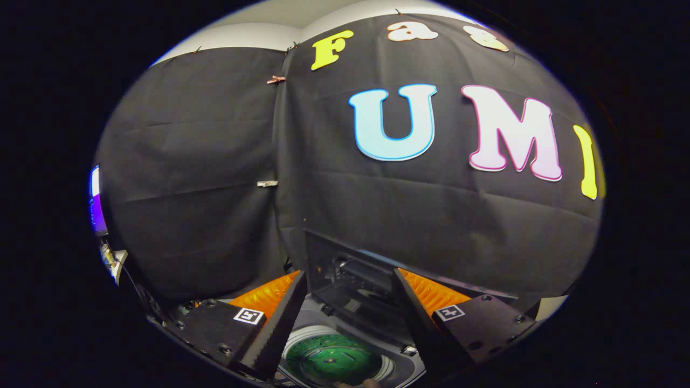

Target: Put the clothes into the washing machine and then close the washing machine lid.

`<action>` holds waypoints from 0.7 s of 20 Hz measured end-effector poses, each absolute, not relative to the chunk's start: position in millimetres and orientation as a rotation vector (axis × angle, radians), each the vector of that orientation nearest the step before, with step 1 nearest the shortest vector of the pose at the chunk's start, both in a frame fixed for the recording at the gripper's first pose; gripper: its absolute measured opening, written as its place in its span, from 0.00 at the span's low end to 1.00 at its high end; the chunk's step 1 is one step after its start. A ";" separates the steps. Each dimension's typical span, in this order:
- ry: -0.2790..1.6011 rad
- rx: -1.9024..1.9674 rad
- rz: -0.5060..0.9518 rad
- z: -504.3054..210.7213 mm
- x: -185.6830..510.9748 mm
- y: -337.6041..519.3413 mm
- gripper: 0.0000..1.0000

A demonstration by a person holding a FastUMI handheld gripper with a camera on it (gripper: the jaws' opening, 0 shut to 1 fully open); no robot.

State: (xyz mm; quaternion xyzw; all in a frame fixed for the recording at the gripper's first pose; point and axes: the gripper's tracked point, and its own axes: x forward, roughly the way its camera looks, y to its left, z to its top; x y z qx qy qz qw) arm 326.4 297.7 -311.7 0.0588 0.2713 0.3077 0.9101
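Note:
My gripper (pixel 349 275) hangs above a small top-loading washing machine (pixel 405 367) and points up toward the booth's wall. Its two fingers (pixel 280 318) are spread wide with nothing between them. Down between the fingers I see the round drum opening (pixel 294 353), and something green (pixel 334 360) lies inside it; I cannot tell whether it is cloth. The machine's dark see-through lid (pixel 350 269) stands raised at the back, just beyond the fingertips.
Black cloth walls close off the space right behind the machine. A lit screen (pixel 96 202) and some cables (pixel 110 258) sit at the far left. A pale surface (pixel 551 306) shows past the right finger.

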 end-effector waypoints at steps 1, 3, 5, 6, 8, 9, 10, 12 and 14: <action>0.540 0.123 0.598 -310.5 333.4 292.4 0.99; 0.515 0.132 0.514 -311.3 347.6 281.3 0.99; 0.492 0.152 0.423 -310.9 366.5 267.9 0.99; 0.482 0.162 0.386 -308.6 369.9 261.9 0.99; 0.467 0.159 0.326 -310.0 375.5 251.8 0.98; 0.464 0.150 0.293 -312.3 379.4 246.9 0.99; 0.461 0.142 0.258 -315.6 384.5 240.4 0.99; 0.466 0.135 0.185 -320.2 392.1 227.2 0.99; 0.482 0.133 0.138 -328.5 395.6 220.8 0.99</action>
